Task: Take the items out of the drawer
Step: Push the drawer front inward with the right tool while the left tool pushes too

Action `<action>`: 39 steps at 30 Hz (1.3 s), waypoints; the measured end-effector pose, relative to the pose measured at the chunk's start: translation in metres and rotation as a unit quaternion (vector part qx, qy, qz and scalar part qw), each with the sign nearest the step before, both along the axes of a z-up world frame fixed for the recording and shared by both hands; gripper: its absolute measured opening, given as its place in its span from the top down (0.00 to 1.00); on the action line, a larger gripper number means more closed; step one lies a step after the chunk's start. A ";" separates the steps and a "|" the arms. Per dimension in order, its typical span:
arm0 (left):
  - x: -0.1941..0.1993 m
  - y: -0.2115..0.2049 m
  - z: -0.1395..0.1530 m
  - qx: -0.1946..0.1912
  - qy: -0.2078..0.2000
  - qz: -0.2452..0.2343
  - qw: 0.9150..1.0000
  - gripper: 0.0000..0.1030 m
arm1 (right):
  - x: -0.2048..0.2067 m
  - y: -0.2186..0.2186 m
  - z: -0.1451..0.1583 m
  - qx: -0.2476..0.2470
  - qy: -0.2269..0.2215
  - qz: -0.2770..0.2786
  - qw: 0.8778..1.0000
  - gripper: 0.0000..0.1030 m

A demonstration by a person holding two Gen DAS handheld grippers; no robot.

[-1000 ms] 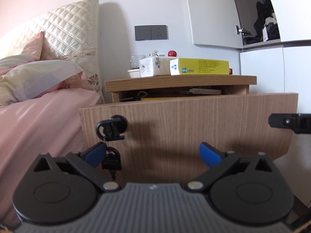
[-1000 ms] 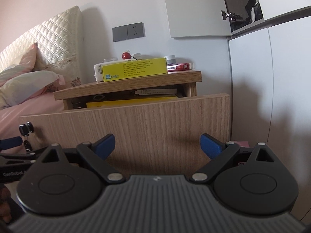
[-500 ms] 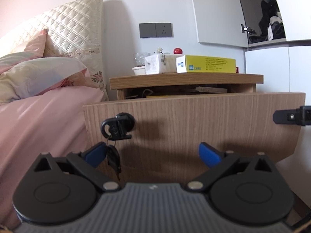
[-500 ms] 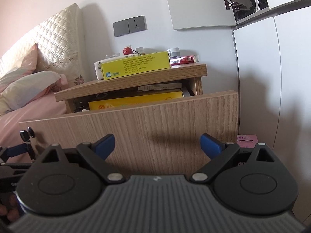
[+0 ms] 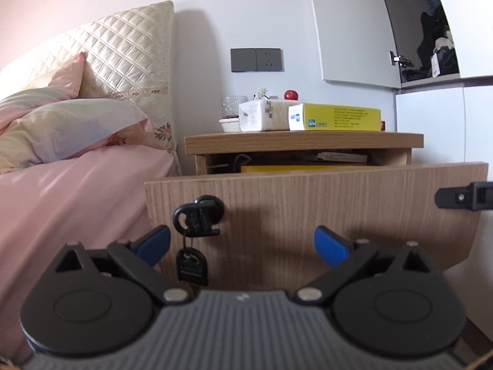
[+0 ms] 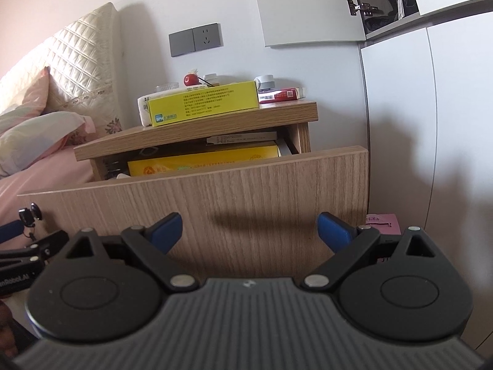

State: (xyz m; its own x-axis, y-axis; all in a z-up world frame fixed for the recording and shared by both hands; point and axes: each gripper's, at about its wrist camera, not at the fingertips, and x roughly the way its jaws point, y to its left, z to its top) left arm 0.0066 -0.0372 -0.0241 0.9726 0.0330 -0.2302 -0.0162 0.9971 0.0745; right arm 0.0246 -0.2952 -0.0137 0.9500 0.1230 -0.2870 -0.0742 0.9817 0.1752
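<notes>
**Drawer's pulled out, both grippers hanging in front of it with nothing in them**

So here's how things lie: the drawer [image 6: 215,203] of the nightstand [image 6: 197,126] is slid out toward you, and you can see stuff inside over its front edge. There's a big yellow box [image 6: 203,160] lying flat in there, and a thin white box [image 6: 243,138] sitting on top of it toward the back. On the left side there's something dark, too shadowed to make out.

Your left gripper [image 5: 242,243] is spread wide and holds nothing, parked low in front of the drawer face, right by the key [image 5: 197,215] stuck in the lock with a second key dangling under it. Your right gripper [image 6: 249,229] is also wide open and empty, facing the middle of the drawer front.

On top of the nightstand there's already another yellow box [image 6: 203,104], a tissue pack [image 5: 262,115] and a red packet [image 6: 282,95]. Can't tell whether any of those came out of the drawer, so this fits both an early and a late point in the job.

If you're going in for what's left: both grippers sit below the drawer's front edge, so you'd need to come up and over it, not straight in. The white box looks like the easier grab since it's on top. Mind the dangling key on the left.
</notes>
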 end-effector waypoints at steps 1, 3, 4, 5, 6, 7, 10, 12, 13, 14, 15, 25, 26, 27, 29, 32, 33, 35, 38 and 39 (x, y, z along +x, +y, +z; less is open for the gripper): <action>0.003 0.001 0.002 -0.002 0.002 0.000 1.000 0.02 | 0.001 0.001 0.001 -0.002 -0.003 -0.001 1.000 0.06; 0.008 0.004 0.005 -0.005 0.007 0.001 1.000 0.02 | 0.004 0.001 0.003 -0.004 -0.007 -0.004 1.000 0.06; 0.010 0.004 0.007 -0.007 0.009 0.002 1.000 0.02 | 0.006 0.001 0.005 -0.004 -0.008 -0.005 1.000 0.04; 0.012 0.004 0.009 -0.009 0.010 0.003 1.000 0.02 | 0.007 0.001 0.005 -0.003 -0.008 -0.007 1.000 0.04; 0.014 0.004 0.010 -0.012 0.011 0.004 1.000 0.01 | 0.007 0.001 0.005 -0.003 -0.009 -0.008 1.000 0.03; 0.016 0.004 0.012 -0.014 0.012 0.006 1.000 0.00 | 0.008 0.001 0.005 -0.002 -0.009 -0.010 1.000 0.03; 0.019 0.003 0.015 -0.013 0.011 0.005 1.000 0.00 | 0.009 0.000 0.006 0.000 -0.009 -0.010 1.000 0.03; 0.020 0.003 0.016 -0.011 0.010 0.005 1.000 0.00 | 0.010 -0.001 0.006 0.000 -0.008 -0.009 1.000 0.03; 0.021 0.002 0.017 -0.010 0.009 0.004 1.000 0.01 | 0.011 -0.002 0.007 0.000 -0.008 -0.009 1.000 0.03; 0.022 0.002 0.018 -0.009 0.008 0.004 1.000 0.01 | 0.012 -0.002 0.007 0.000 -0.008 -0.009 1.000 0.03; 0.022 0.002 0.018 -0.008 0.007 0.003 1.000 0.01 | 0.013 -0.003 0.008 0.001 -0.008 -0.009 1.000 0.02; 0.038 0.004 0.017 -0.007 0.016 0.000 1.000 0.01 | 0.027 -0.006 0.008 0.003 -0.007 0.006 1.000 0.00; 0.041 0.004 0.018 -0.006 0.016 0.000 1.000 0.01 | 0.029 -0.007 0.008 0.005 -0.006 0.008 1.000 0.00; 0.043 0.004 0.018 -0.006 0.017 0.000 1.000 0.01 | 0.032 -0.007 0.008 0.006 -0.006 0.010 1.000 0.00; 0.048 0.004 0.018 -0.005 0.018 0.000 1.000 0.01 | 0.037 -0.008 0.008 0.008 -0.004 0.012 1.000 0.00; 0.056 0.004 0.019 -0.004 0.020 0.000 1.000 0.01 | 0.044 -0.008 0.009 0.010 -0.003 0.015 1.000 0.00; 0.059 0.004 0.020 -0.004 0.021 0.001 1.000 0.01 | 0.046 -0.009 0.009 0.008 -0.003 0.013 1.000 0.00; 0.064 0.004 0.020 -0.004 0.022 0.001 1.000 0.01 | 0.051 -0.010 0.010 0.008 -0.004 0.010 1.000 0.00; 0.072 0.004 0.021 -0.004 0.025 0.002 1.000 0.01 | 0.059 -0.013 0.010 0.012 -0.003 0.007 1.000 0.00; 0.075 0.004 0.021 -0.004 0.026 0.002 1.000 0.01 | 0.061 -0.014 0.010 0.014 -0.002 0.006 1.000 0.00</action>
State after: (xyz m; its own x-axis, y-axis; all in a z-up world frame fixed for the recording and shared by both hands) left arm 0.0813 -0.0330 -0.0030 0.9593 0.0346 -0.2803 -0.0165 0.9976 0.0668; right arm 0.0857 -0.3088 -0.0037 0.9495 0.1430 -0.2794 -0.0872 0.9753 0.2029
